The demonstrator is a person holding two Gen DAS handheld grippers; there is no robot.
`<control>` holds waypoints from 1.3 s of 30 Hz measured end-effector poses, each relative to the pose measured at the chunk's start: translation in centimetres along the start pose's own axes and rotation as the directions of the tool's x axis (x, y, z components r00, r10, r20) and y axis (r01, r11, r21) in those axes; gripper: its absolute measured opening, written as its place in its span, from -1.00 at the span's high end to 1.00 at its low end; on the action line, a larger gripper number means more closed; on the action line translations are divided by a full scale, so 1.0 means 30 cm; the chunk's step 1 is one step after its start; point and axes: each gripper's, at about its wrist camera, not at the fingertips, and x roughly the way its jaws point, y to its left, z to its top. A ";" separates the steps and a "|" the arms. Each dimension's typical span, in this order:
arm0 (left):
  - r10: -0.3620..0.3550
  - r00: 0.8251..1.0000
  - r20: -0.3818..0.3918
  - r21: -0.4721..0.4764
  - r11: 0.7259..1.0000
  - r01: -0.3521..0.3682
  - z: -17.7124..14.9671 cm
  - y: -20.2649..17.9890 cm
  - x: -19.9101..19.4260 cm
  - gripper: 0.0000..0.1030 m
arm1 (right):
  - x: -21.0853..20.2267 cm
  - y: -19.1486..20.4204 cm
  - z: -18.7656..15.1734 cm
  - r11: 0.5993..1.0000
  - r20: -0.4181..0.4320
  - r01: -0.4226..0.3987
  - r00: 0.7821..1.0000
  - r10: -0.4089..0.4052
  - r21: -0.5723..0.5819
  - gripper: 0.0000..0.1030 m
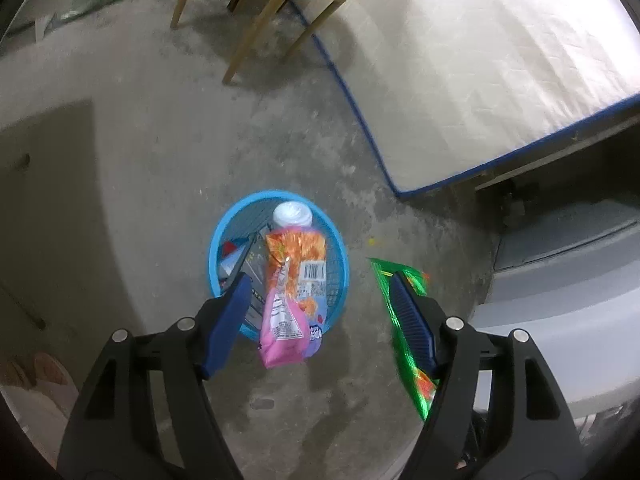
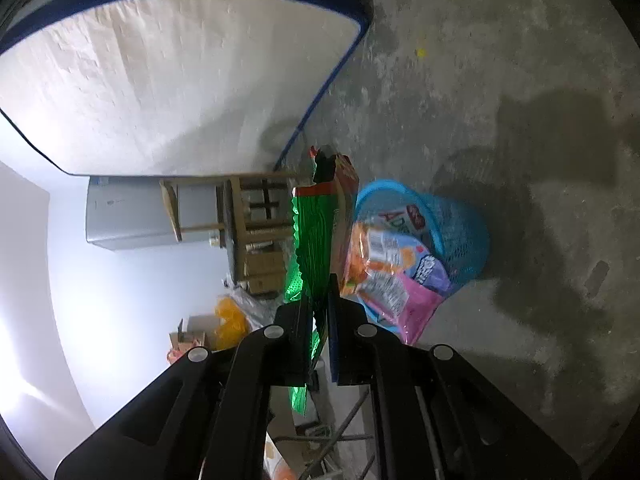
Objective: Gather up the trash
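L gripper (image 1: 320, 312) open, empty; R gripper (image 2: 320, 300) clamps green wrapper (image 2: 312, 240). Bring wrapper over bin (image 1: 338, 248) centre before letting go; pink bag (image 1: 286, 320) overhangs near rim.

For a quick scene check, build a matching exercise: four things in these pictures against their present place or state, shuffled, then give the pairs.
Column one:
1. left gripper
2. right gripper
3. orange and pink wrapper
4. white cup

Column two:
A. shut on the green wrapper
B. draped over the rim of the blue basket
C. open, holding nothing
D. inside the basket at its far side

Pairs: 1-C, 2-A, 3-B, 4-D
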 end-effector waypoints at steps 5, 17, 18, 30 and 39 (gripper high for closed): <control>-0.035 0.998 0.050 0.051 0.998 0.033 -0.030 -0.035 -0.180 -0.31 | 0.155 0.021 0.000 1.000 -0.085 -0.013 0.996 0.011 -0.013 0.87; -0.038 0.991 0.131 0.206 0.978 0.010 -0.222 0.025 -0.591 -0.40 | 0.598 -0.193 0.015 0.913 -0.188 0.387 0.895 -0.405 -0.124 0.70; -0.051 0.989 0.139 0.213 0.977 0.021 -0.241 0.044 -0.619 -0.41 | 0.603 -0.197 0.020 0.904 -0.176 0.408 0.888 -0.425 -0.126 0.62; -0.051 0.967 0.248 0.245 0.970 -0.011 -0.383 0.193 -0.837 -0.51 | 0.471 -0.045 0.066 0.848 0.000 0.468 0.876 -0.483 -0.251 -0.13; 0.128 0.899 0.418 0.264 0.930 -0.255 -0.496 0.191 -0.983 -0.76 | 0.200 0.191 -0.147 0.780 0.094 0.372 0.921 -0.379 -0.504 -0.13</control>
